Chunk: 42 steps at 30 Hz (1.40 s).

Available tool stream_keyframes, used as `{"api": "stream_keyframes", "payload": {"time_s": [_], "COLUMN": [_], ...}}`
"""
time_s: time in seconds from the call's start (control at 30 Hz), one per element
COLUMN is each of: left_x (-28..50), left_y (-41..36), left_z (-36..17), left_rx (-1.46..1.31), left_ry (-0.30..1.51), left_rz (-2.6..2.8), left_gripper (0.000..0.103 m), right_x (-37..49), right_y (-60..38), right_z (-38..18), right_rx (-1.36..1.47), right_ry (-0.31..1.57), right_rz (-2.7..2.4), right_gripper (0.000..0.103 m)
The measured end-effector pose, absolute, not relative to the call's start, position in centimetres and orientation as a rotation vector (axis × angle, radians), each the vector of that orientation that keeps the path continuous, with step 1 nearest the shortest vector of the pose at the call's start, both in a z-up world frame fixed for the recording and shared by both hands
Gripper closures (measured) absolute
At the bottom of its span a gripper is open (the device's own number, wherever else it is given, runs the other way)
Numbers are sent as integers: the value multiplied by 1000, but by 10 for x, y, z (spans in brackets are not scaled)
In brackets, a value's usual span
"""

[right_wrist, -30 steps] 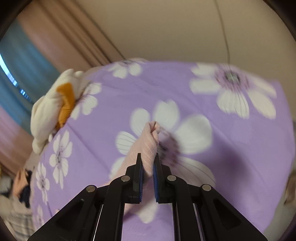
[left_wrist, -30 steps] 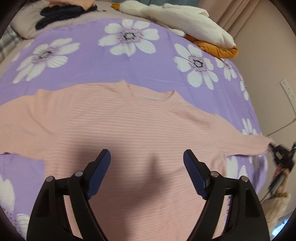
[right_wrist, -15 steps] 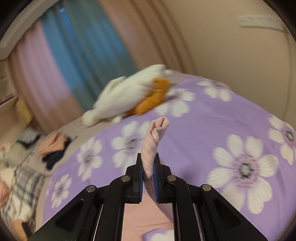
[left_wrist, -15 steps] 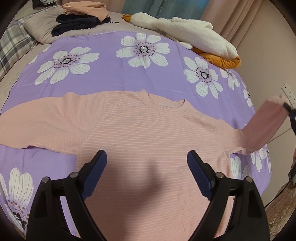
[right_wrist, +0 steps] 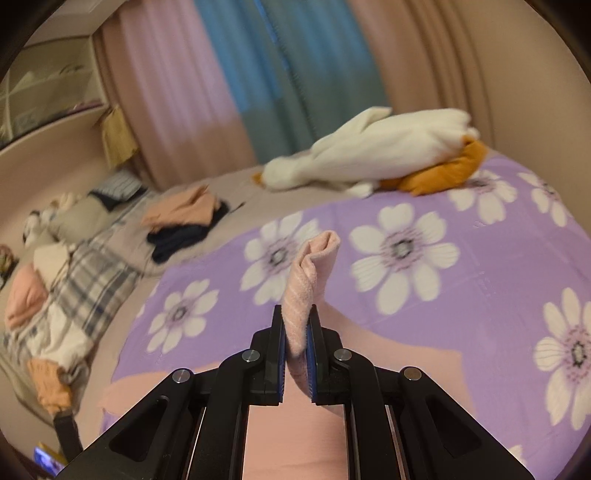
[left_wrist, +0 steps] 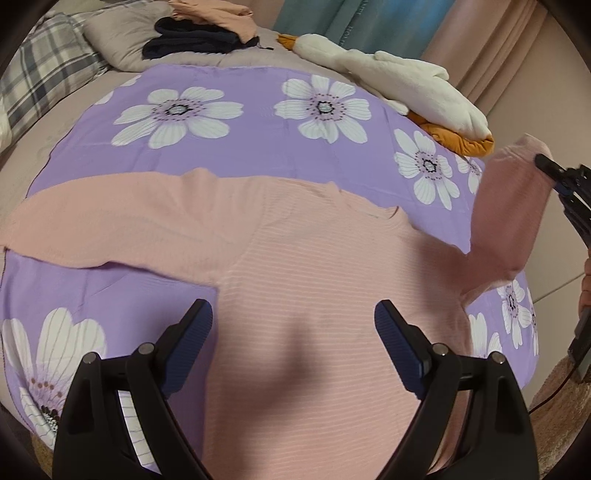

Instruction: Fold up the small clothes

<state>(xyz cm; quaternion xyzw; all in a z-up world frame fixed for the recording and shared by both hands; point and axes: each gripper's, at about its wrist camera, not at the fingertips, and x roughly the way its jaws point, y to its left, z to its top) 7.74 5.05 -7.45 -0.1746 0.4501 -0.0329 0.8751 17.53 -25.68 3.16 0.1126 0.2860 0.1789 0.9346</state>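
A pink striped long-sleeve top lies flat, neck away from me, on a purple flowered sheet. Its left sleeve stretches out flat to the left. My left gripper is open and empty, hovering above the top's body. My right gripper is shut on the cuff of the right sleeve and holds it lifted above the sheet; in the left wrist view that raised sleeve stands at the right with the right gripper on its end.
A white plush goose with orange feet lies at the bed's far right. Folded dark and peach clothes and a plaid pillow sit at the far left. A wall and the bed edge lie to the right.
My right gripper has lifted the right sleeve cuff off the sheet and swung it up and towards the top's body. My left gripper stayed open and drew back slightly.
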Motion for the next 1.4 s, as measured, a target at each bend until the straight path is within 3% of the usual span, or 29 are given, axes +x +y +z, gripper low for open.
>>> {"api": "stream_keyframes", "payload": {"time_s": [1.27, 1.3, 1.37, 1.4], "left_x": [48, 48, 47, 47], "left_y": [104, 105, 106, 106], "left_z": [-94, -95, -96, -96], "left_rx": [-487, -488, -486, -484], "left_ry": [940, 941, 945, 947], "left_rz": [-1, -1, 0, 1], "left_gripper": [13, 13, 13, 13], "right_x": [182, 183, 183, 183], "right_y": [-92, -91, -89, -90], "right_z": [-135, -138, -140, -139], "right_rx": [133, 128, 133, 148], "right_ry": [1119, 1125, 1138, 1145], "right_rz": [476, 473, 485, 507], "right_gripper": [92, 92, 80, 66]}}
